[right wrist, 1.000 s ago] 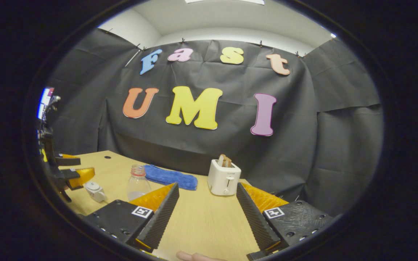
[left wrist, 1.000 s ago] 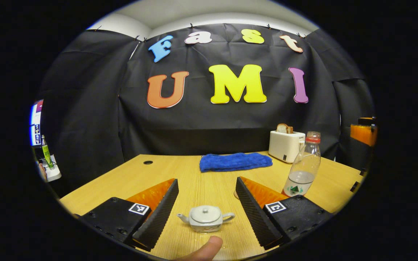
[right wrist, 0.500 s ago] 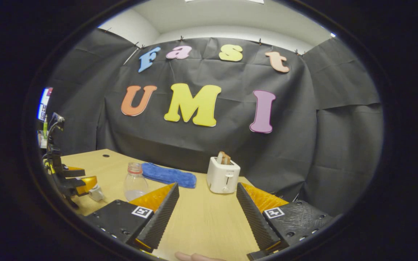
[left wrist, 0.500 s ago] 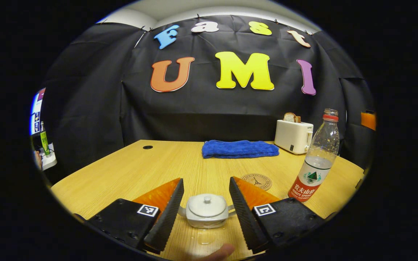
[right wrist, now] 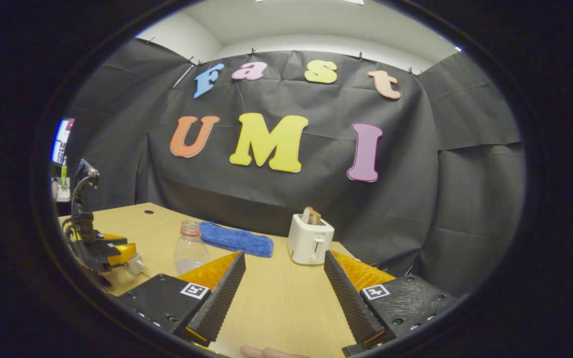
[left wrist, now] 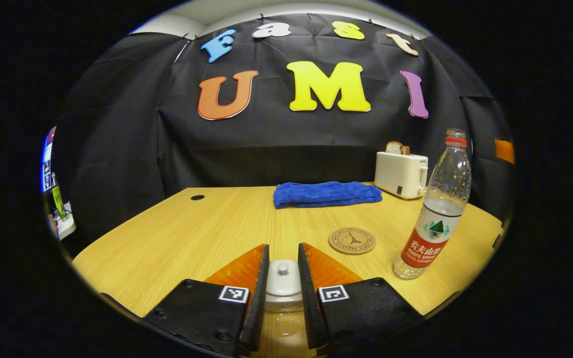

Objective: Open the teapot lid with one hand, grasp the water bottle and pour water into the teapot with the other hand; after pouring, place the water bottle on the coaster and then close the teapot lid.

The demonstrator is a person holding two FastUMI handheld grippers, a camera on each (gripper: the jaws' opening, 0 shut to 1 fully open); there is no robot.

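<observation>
In the left gripper view a small white teapot (left wrist: pixel 282 304) sits low on the wooden table (left wrist: pixel 192 233). My left gripper (left wrist: pixel 282 253) is shut on its knobbed lid (left wrist: pixel 282 279), a finger pressing on each side. The clear water bottle (left wrist: pixel 435 219), red-labelled, uncapped and part full, stands upright to the right. A round cork coaster (left wrist: pixel 352 240) lies between bottle and teapot. In the right gripper view my right gripper (right wrist: pixel 284 258) is open above bare table, holding nothing. The bottle (right wrist: pixel 189 246) stands to its left. Further left, the left gripper (right wrist: pixel 115 251) sits over the teapot (right wrist: pixel 135 266).
A folded blue towel (left wrist: pixel 326 193) lies at the table's back. Right of it stands a white toaster (left wrist: pixel 400 174) with bread in it. The toaster (right wrist: pixel 310 238) is straight ahead of my right gripper. A fingertip (right wrist: pixel 266 352) shows at the bottom edge.
My left gripper came down and forward over the teapot, and its fingers closed from wide open onto the lid. The right gripper hardly moved.
</observation>
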